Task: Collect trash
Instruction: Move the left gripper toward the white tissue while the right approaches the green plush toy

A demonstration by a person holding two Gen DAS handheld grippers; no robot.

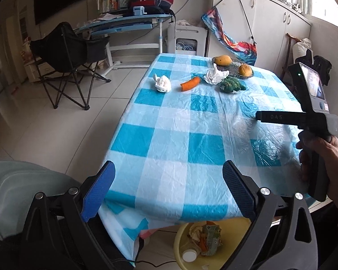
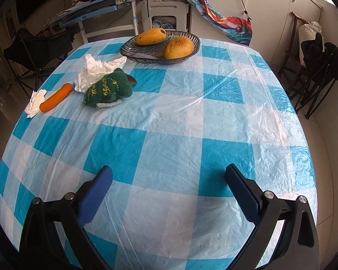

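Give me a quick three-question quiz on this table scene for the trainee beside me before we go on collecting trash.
1. True or false: the left gripper is shut on a tissue.
2. How many crumpled white tissues lie on the tablecloth?
3. Which item lies between the small tissue and the large tissue: A) mango, B) carrot, C) green knitted item?

Key
1. False: both it and the right gripper are open and hold nothing.
2. Two.
3. B, the carrot. The green knitted item lies by the large tissue, and the mangoes are in the basket.
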